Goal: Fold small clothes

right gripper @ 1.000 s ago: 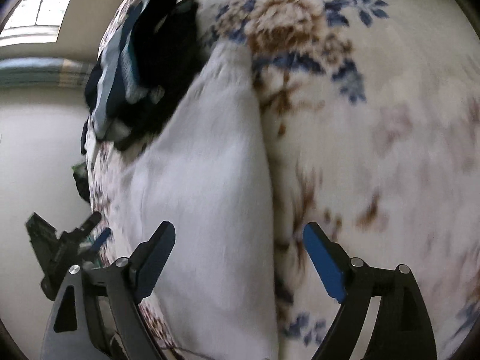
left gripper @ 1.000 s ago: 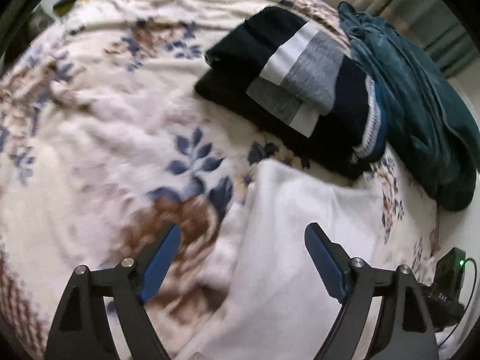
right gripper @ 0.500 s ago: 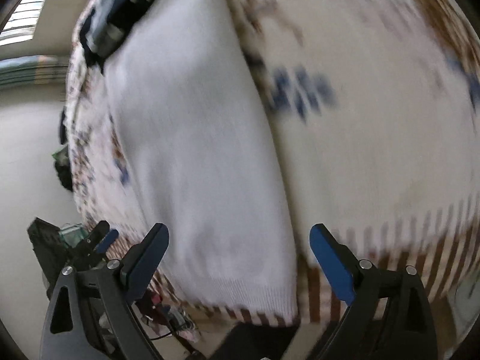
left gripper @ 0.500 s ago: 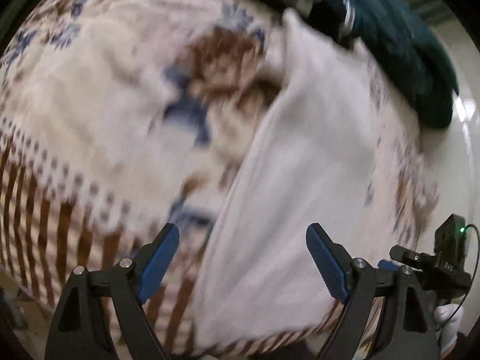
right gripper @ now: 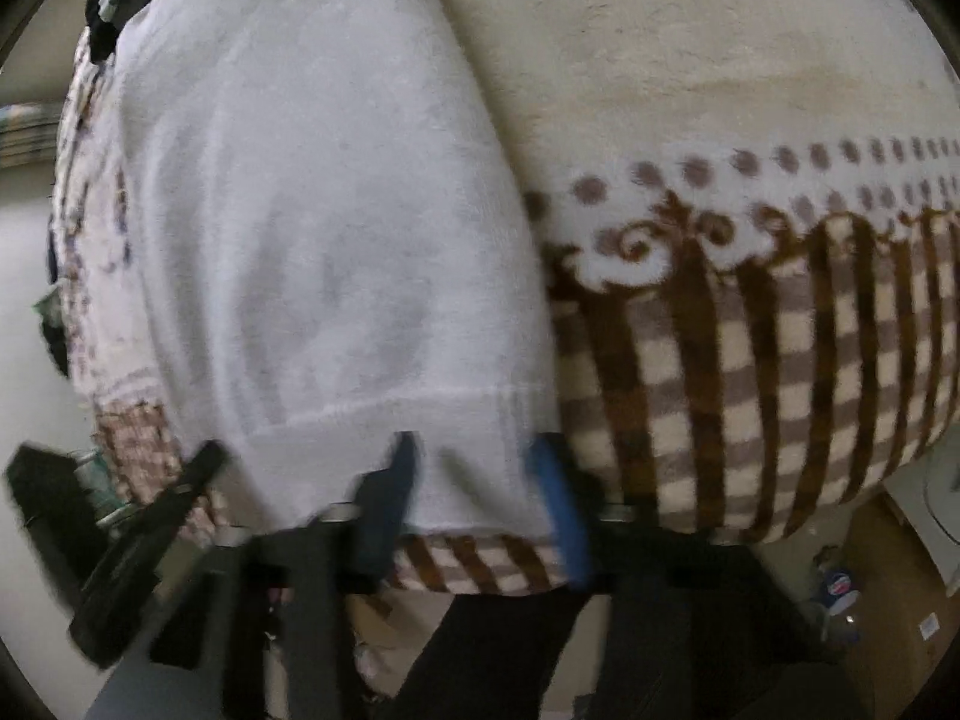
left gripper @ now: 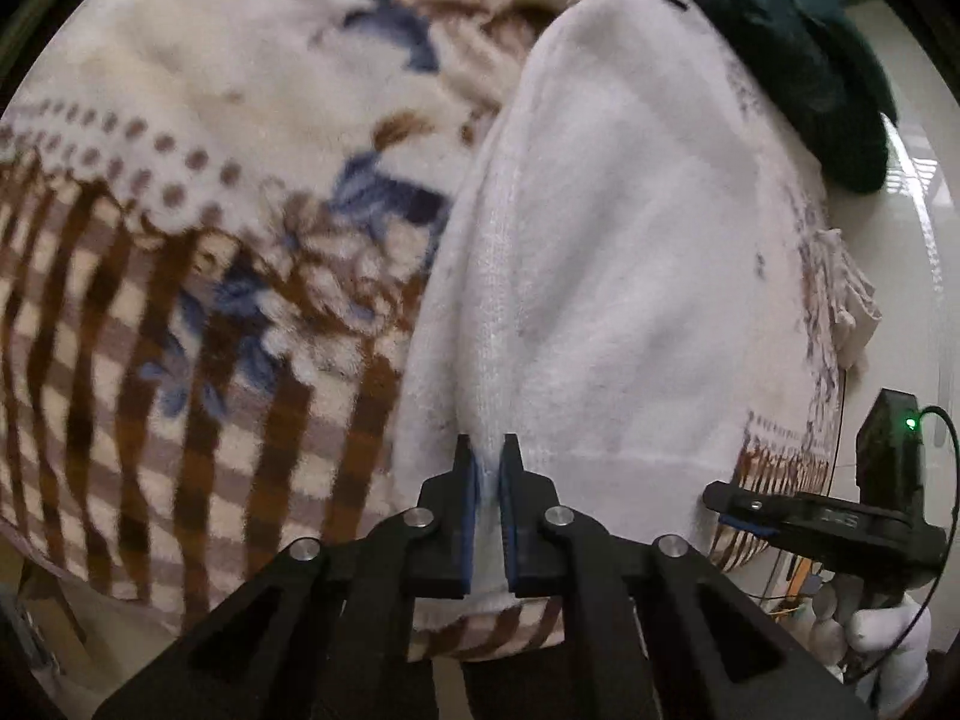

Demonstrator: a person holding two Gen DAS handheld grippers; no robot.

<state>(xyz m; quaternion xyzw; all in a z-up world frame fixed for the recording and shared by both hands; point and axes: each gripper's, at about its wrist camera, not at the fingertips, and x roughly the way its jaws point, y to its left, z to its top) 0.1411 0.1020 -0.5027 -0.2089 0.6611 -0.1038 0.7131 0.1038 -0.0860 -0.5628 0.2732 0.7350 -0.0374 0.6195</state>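
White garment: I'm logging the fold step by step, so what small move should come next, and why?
Probably close the right gripper on the hem. The left gripper already pinches the white garment at its near edge, while the right one's fingers straddle the hem with a gap, and the garment lies flat on the blanket.

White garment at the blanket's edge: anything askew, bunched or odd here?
Slightly. The white garment lies smooth, but its hem overhangs the edge of the floral blanket. The left gripper is shut on a hem corner, while the right gripper straddles the hem, jaws apart. Right wrist view is blurred.
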